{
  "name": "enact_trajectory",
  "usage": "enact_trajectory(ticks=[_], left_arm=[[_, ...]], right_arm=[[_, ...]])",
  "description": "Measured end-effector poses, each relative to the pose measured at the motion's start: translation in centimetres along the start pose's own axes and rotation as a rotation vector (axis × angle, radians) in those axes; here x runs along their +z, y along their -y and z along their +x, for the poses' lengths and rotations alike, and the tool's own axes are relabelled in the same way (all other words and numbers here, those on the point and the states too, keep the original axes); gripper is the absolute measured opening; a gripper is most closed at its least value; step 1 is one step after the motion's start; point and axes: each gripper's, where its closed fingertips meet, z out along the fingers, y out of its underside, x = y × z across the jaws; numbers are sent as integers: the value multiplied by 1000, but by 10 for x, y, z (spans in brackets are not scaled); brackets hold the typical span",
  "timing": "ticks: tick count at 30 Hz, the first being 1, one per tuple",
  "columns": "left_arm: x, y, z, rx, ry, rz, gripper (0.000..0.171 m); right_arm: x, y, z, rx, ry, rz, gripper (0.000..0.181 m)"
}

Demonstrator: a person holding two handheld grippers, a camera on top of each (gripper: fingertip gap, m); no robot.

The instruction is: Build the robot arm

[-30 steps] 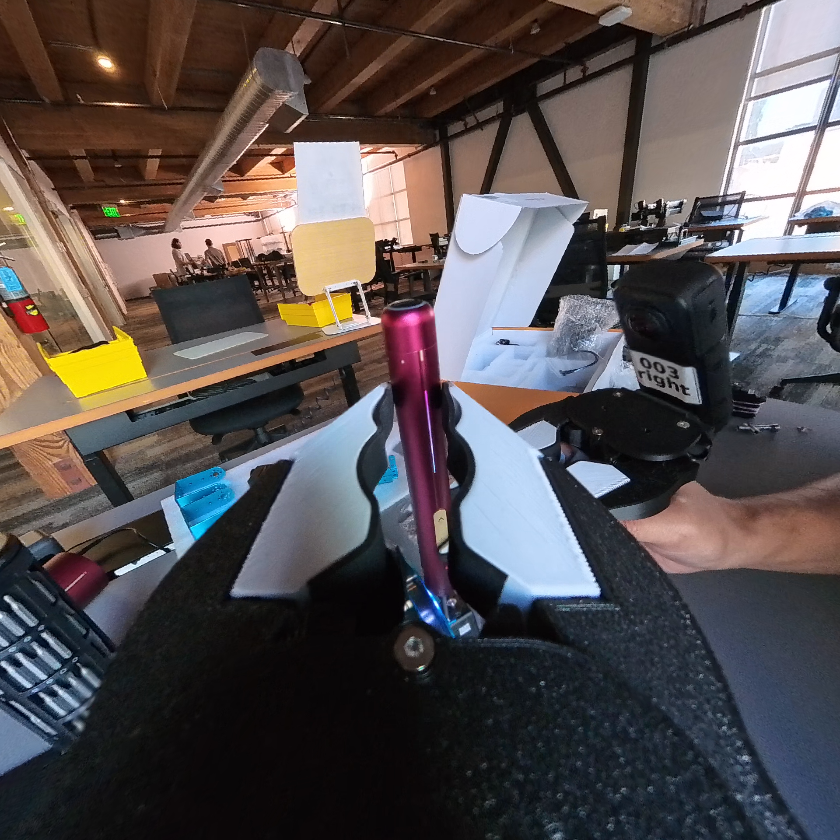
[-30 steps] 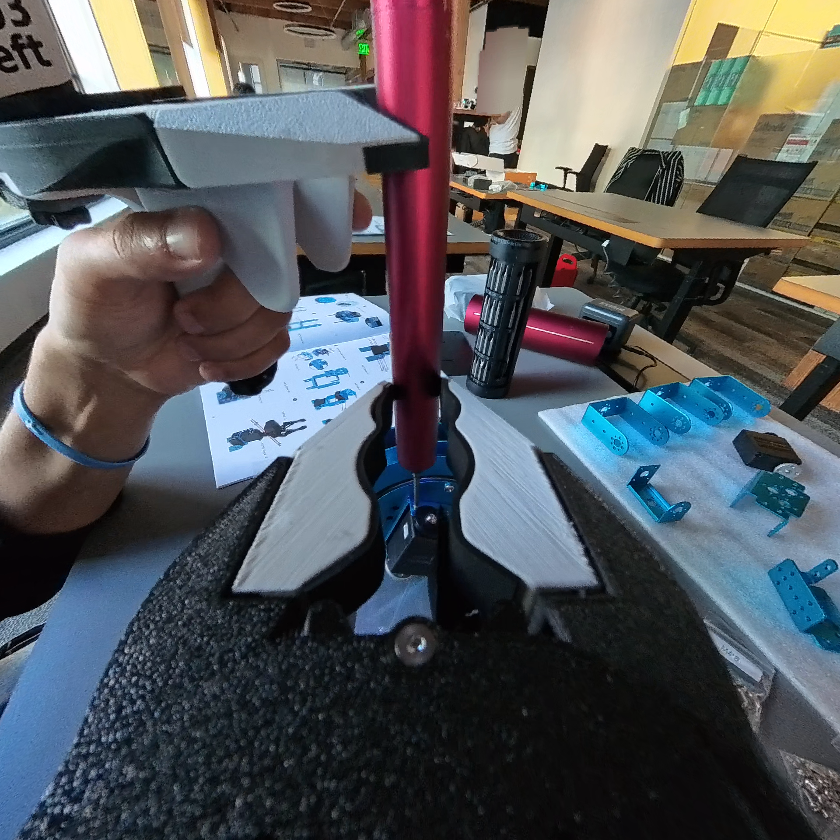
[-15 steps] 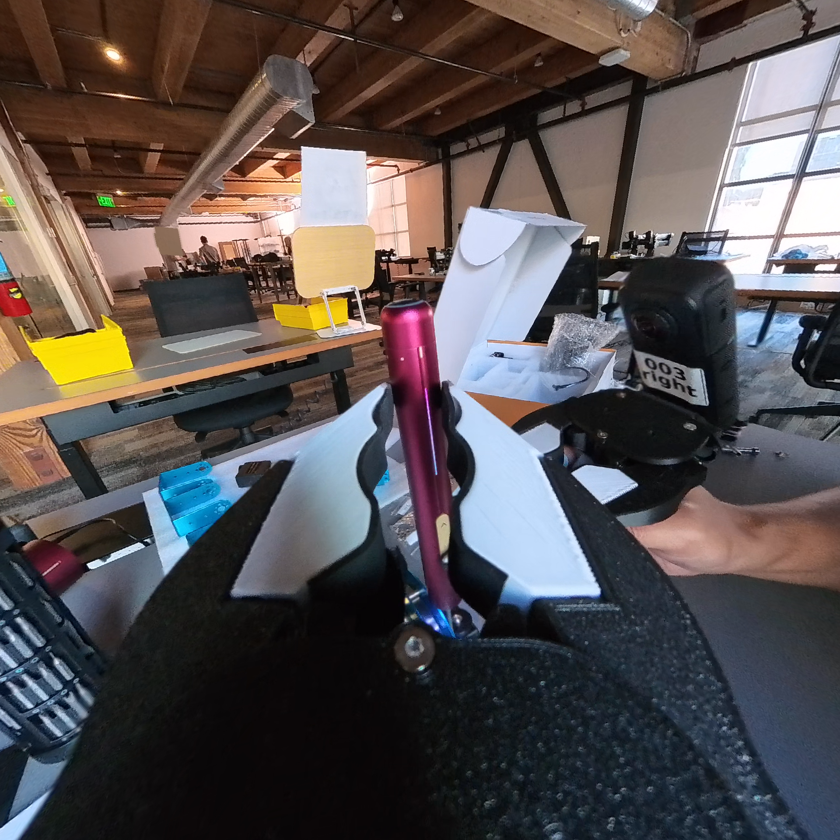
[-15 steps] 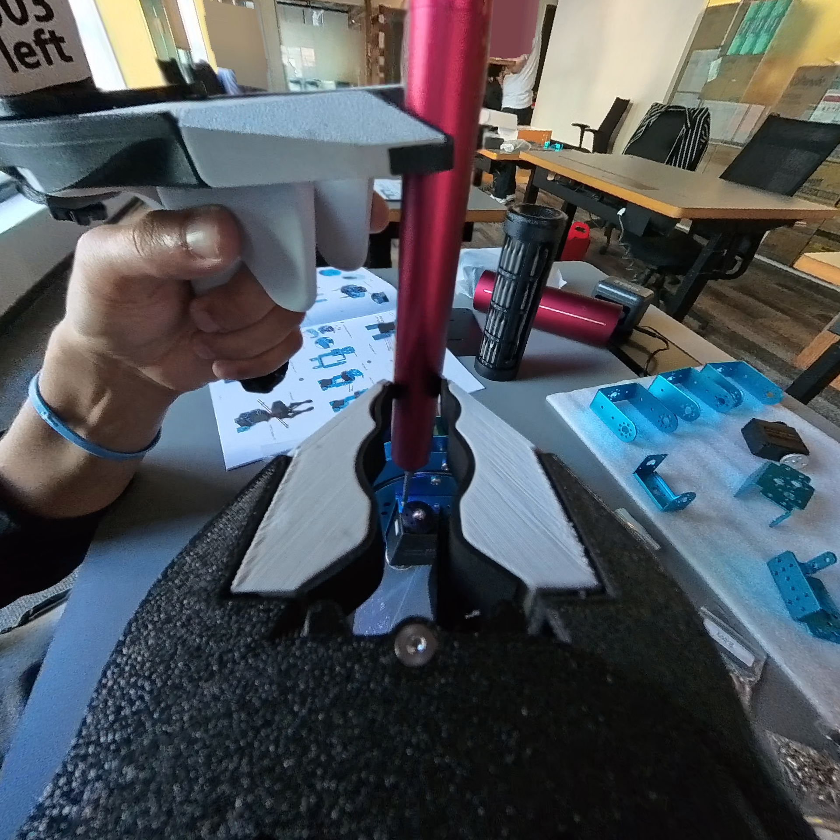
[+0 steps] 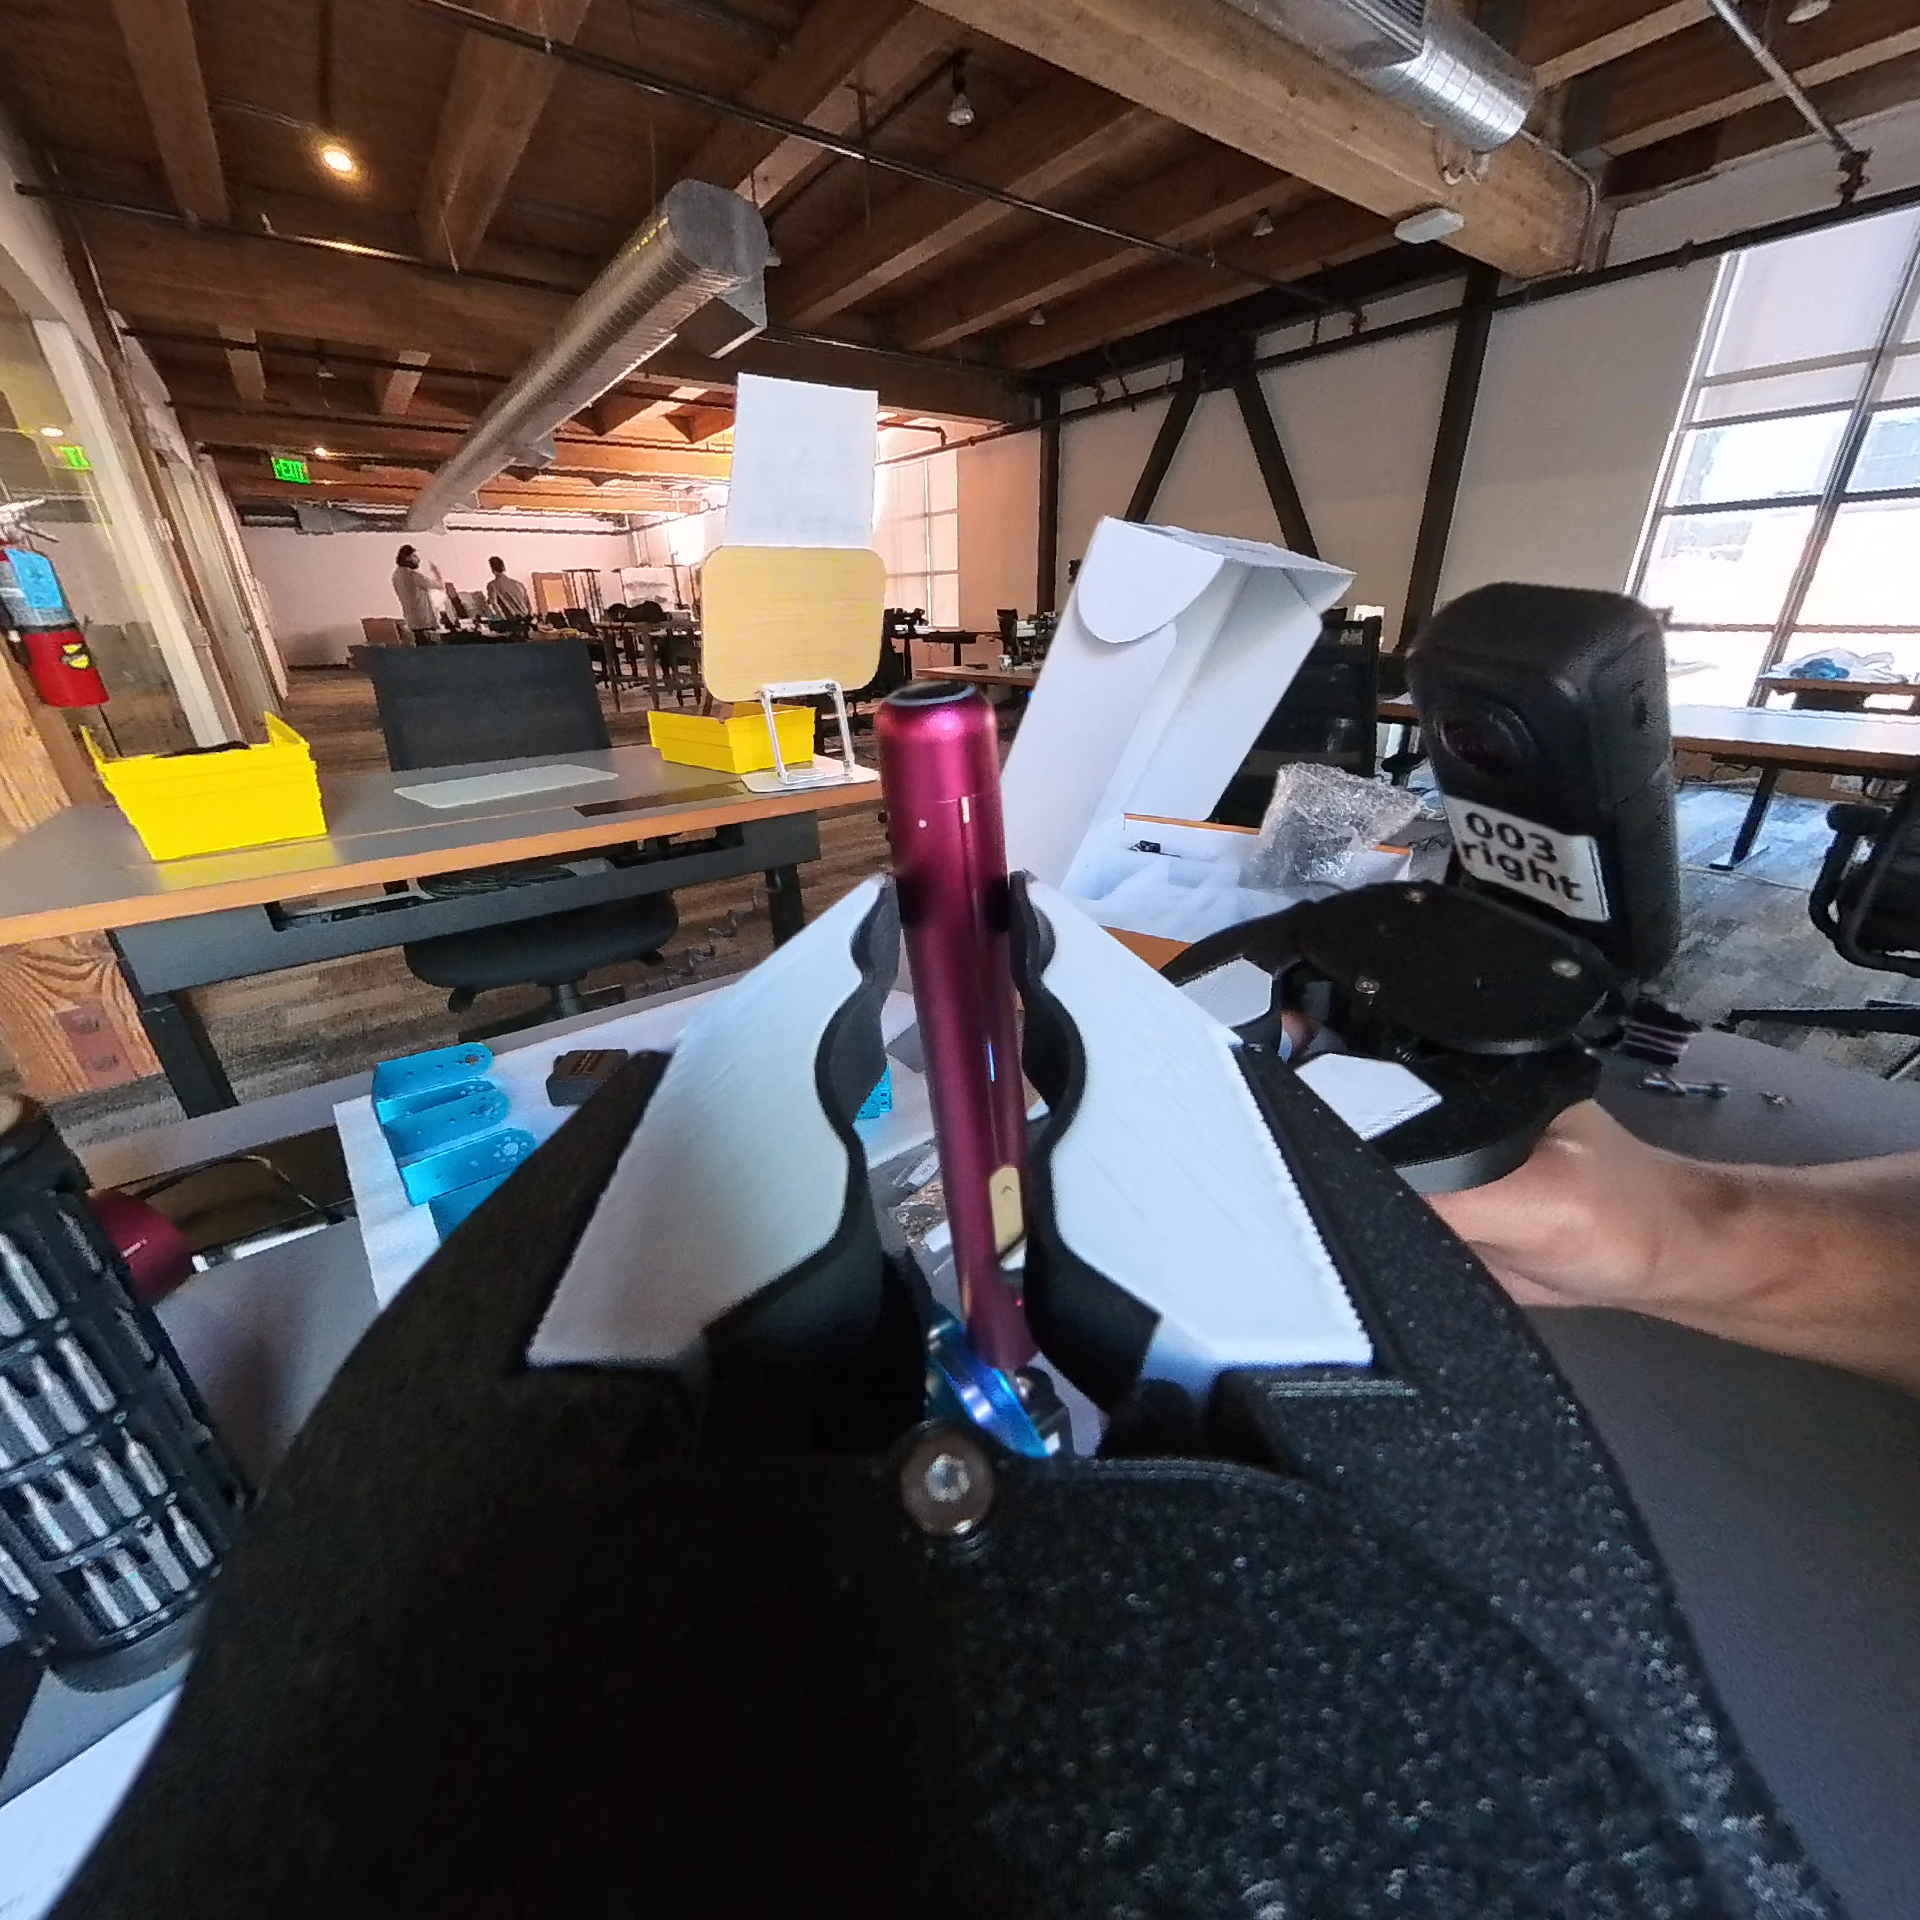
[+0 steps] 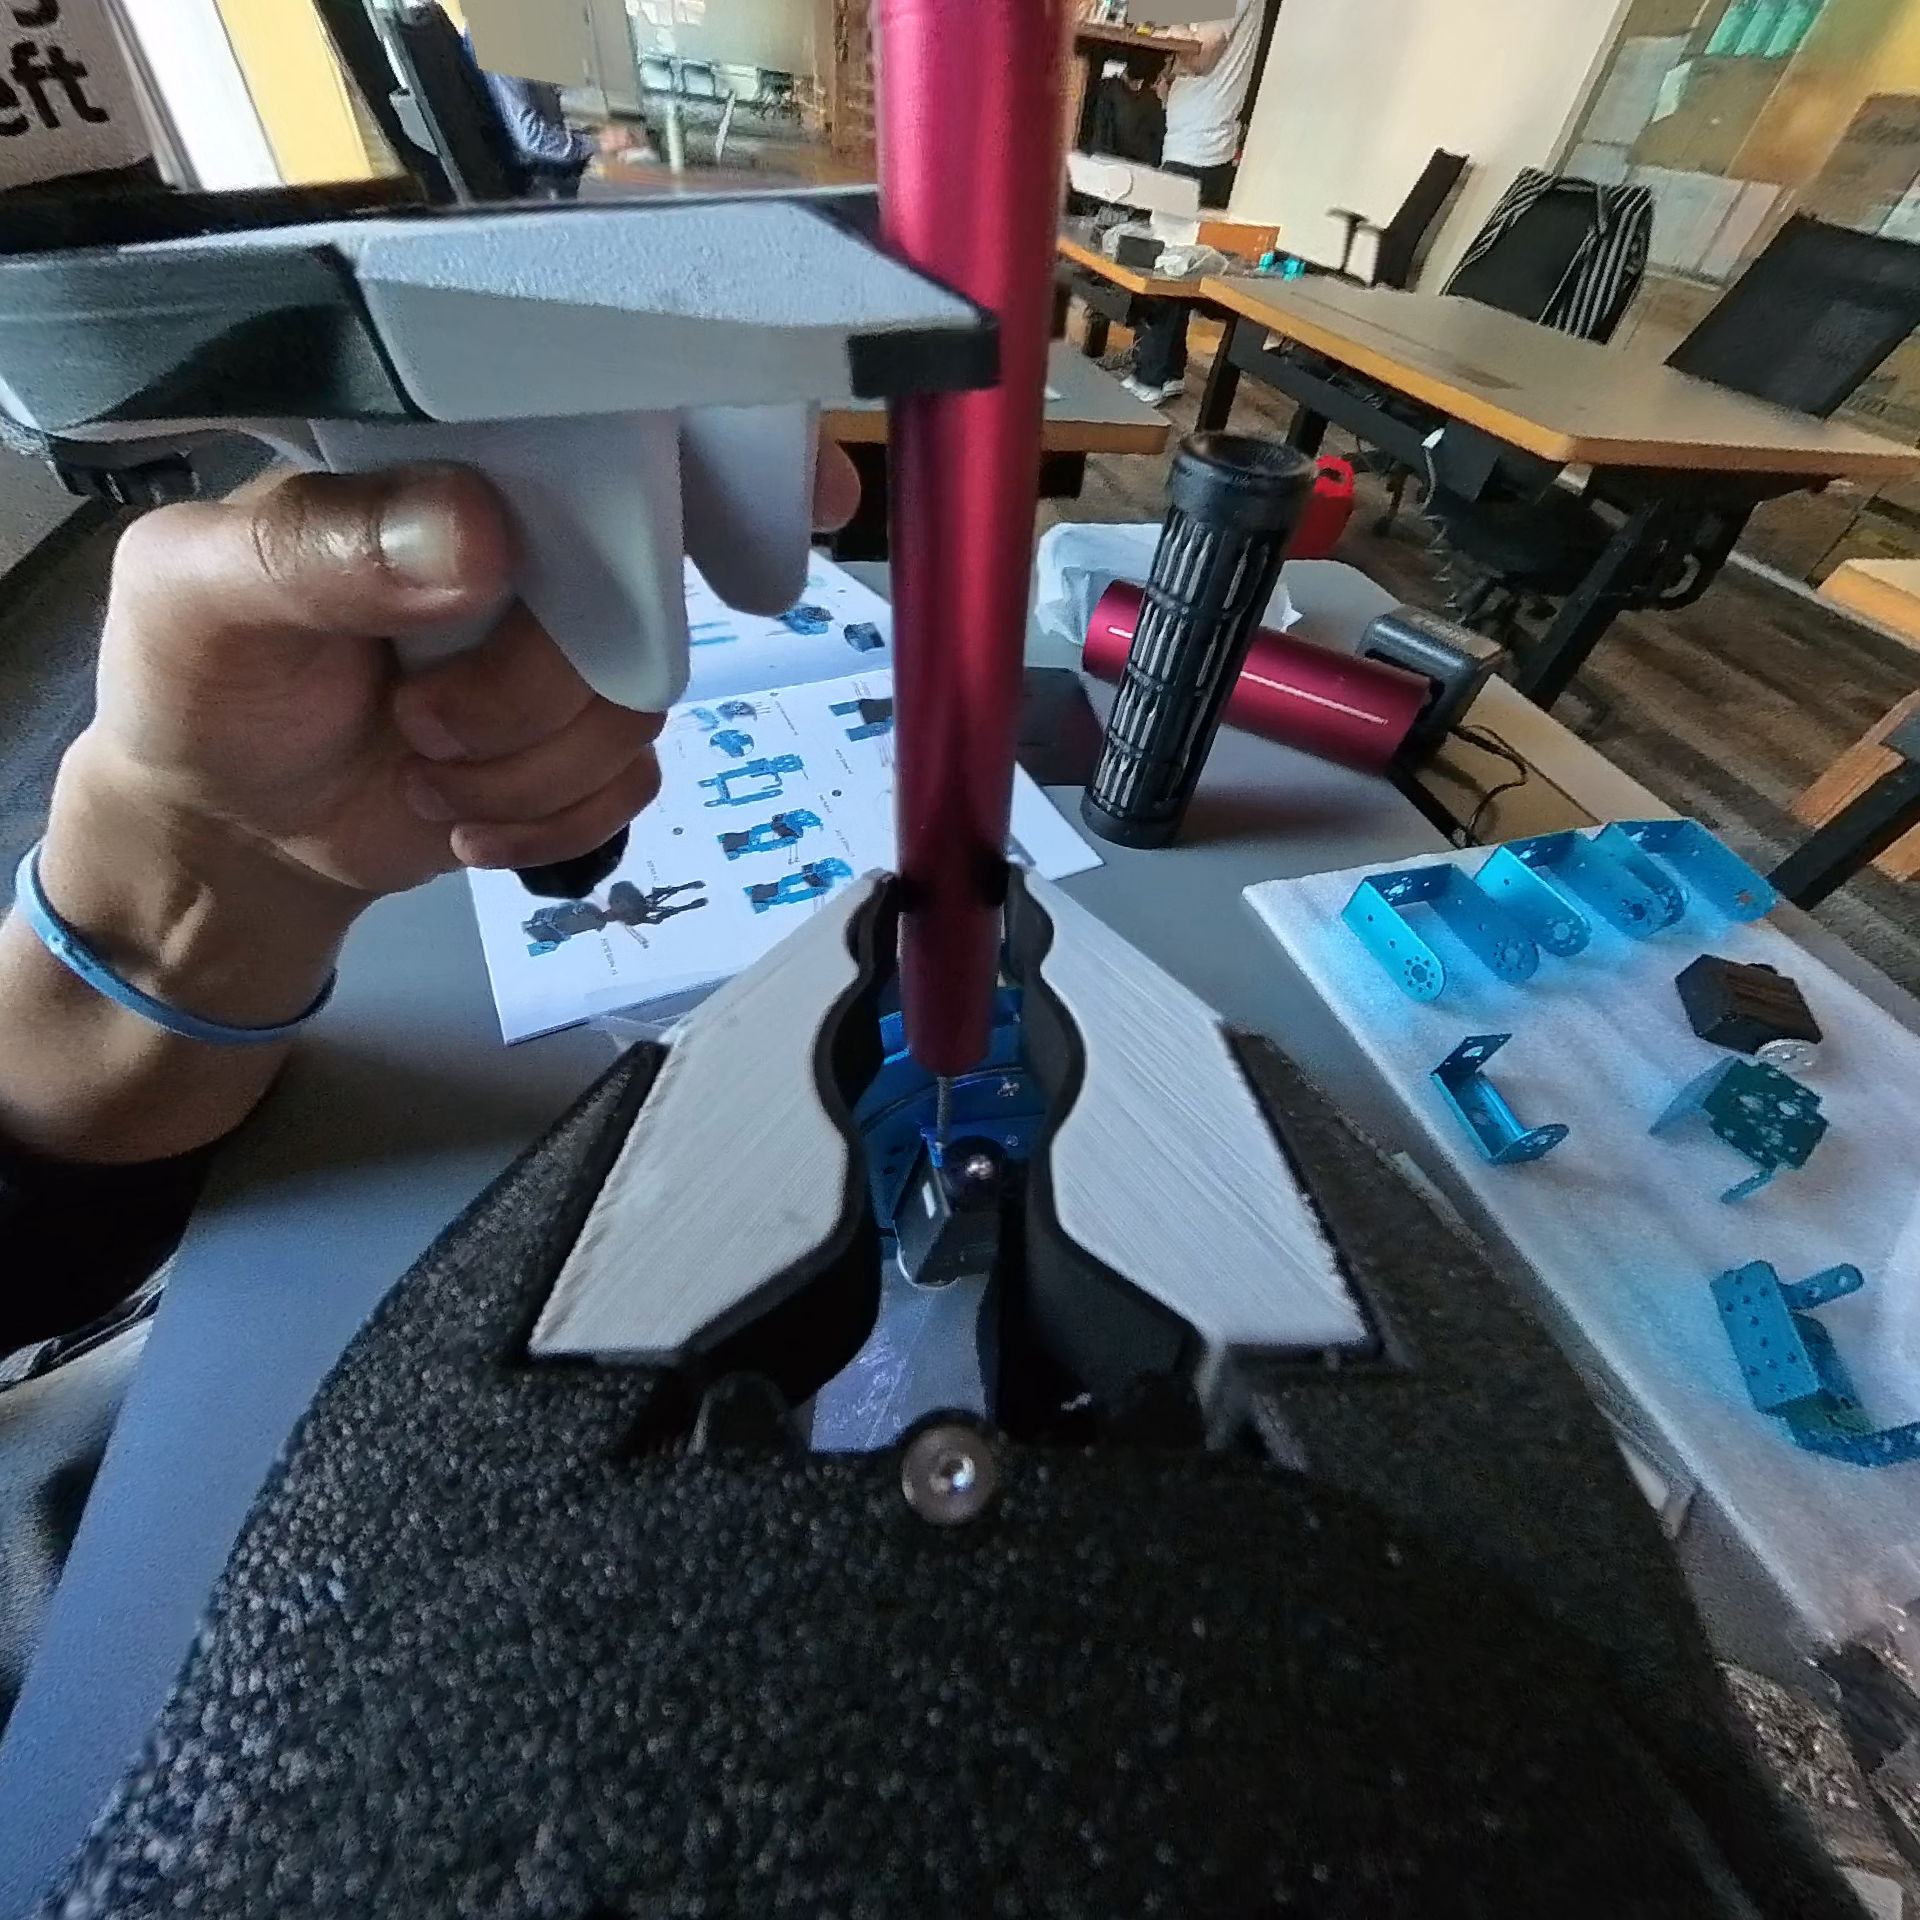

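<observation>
My left gripper (image 5: 954, 906) is shut on a magenta pen-shaped electric screwdriver (image 5: 951, 987), held upright with its bit pointing down. My right gripper (image 6: 943, 896) is shut on a blue metal bracket assembly (image 6: 961, 1117) with a black block in it. In the right wrist view the screwdriver (image 6: 961, 520) comes down between my right fingers, and its thin bit touches the assembly beside a small screw head (image 6: 977, 1169). The left gripper (image 6: 920, 358) shows there from the side, held by a hand (image 6: 312, 707). The assembly's blue edge shows under the screwdriver in the left wrist view (image 5: 977, 1392).
On the grey table are a black bit-holder cylinder (image 6: 1195, 644), a red tube (image 6: 1257, 691), an instruction sheet (image 6: 769, 821) and a white foam pad (image 6: 1621, 1195) with several blue brackets (image 6: 1558, 914). An open white box (image 5: 1174, 707) stands behind. The other hand (image 5: 1662, 1236) holds the right device. Spacing between my two grippers at the tips: around 8 cm.
Both grippers keep their hold. The screwdriver stays on the assembly and has leaned slightly. Both views have swayed a little, and the assembly has turned slightly between my right fingers.
</observation>
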Motion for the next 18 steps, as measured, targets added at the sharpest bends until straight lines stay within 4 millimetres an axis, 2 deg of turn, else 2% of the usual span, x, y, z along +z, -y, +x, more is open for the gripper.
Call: enact_trajectory(ticks=[18], left_arm=[[1,-1,-1,17,-2,9,20]], right_arm=[[1,-2,-1,-25,6,-21,19]])
